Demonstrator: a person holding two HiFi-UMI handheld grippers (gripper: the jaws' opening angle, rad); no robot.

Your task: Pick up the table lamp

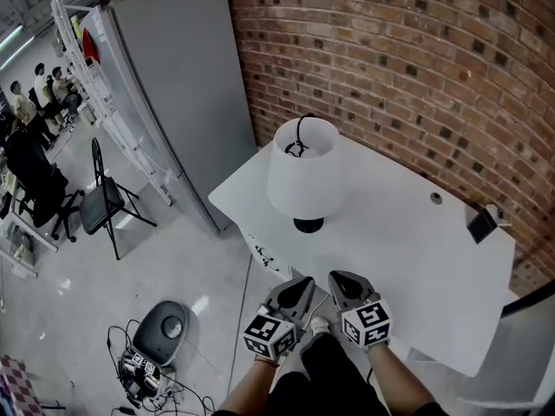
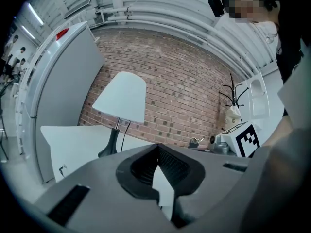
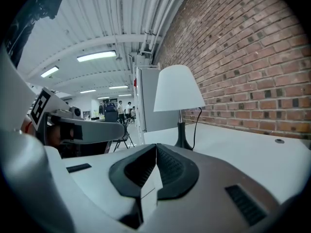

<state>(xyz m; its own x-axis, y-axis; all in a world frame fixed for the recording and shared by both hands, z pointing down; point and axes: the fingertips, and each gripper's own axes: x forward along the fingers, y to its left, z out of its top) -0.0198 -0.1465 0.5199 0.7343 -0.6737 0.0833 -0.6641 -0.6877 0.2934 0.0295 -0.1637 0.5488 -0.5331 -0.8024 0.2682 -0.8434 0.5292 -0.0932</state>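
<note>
Presently, the table lamp (image 1: 302, 180) is found upright near the tabletop's (image 1: 416, 258) left corner, untouched. The left gripper (image 1: 303, 284) and right gripper (image 1: 339, 281) are closed and empty at the near edge. Jaws should be opened before the slim stem (image 3: 181, 116) is approached; the shade (image 2: 121, 97) is judged too wide.

My left tongs (image 1: 303, 284) and right tongs (image 1: 341, 280) are grey moulded shells lined with black ribbed pads (image 2: 170, 165). Each carries a white cube (image 1: 270, 334) printed with black square markers. I wear dark clothing (image 1: 334, 380).
</note>
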